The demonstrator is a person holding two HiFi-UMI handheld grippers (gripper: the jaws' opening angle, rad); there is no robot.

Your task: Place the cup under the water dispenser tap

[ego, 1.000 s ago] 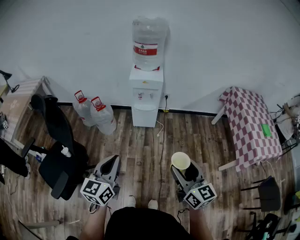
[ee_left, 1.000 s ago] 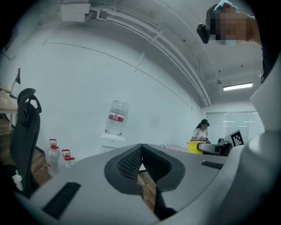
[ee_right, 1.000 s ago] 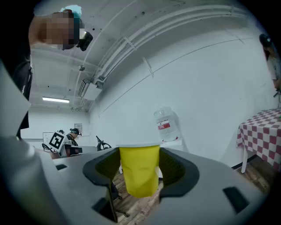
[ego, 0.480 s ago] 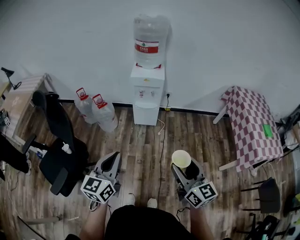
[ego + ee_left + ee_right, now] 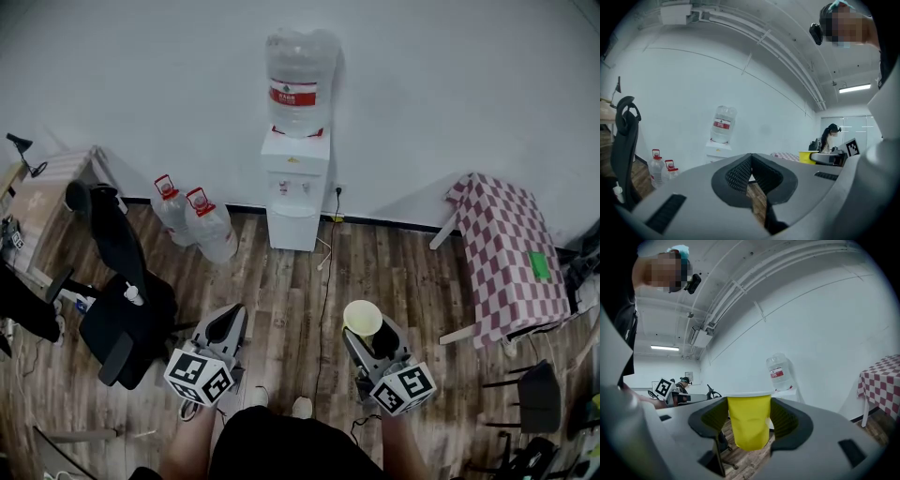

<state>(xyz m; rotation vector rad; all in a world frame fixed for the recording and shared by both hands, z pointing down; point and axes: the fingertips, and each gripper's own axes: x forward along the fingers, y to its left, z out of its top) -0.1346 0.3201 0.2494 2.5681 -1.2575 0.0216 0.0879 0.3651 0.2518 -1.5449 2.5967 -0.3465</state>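
Right tool [image 5: 364,335] clamps the yellow cup [image 5: 749,420].
The water dispenser [image 5: 293,192] stands well ahead of both tools; the left tool [image 5: 228,324] is pinched together, empty.

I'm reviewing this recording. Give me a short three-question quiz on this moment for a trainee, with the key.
1. Which gripper holds the yellow cup? A) left B) right C) neither
2. True or false: the cup already stands under the tap of the water dispenser.
3. Fill in: ___ spare water bottles stand on the floor beside the dispenser.

Key:
1. B: the right gripper is shut on it.
2. False: it is across the floor from the dispenser.
3. Two.
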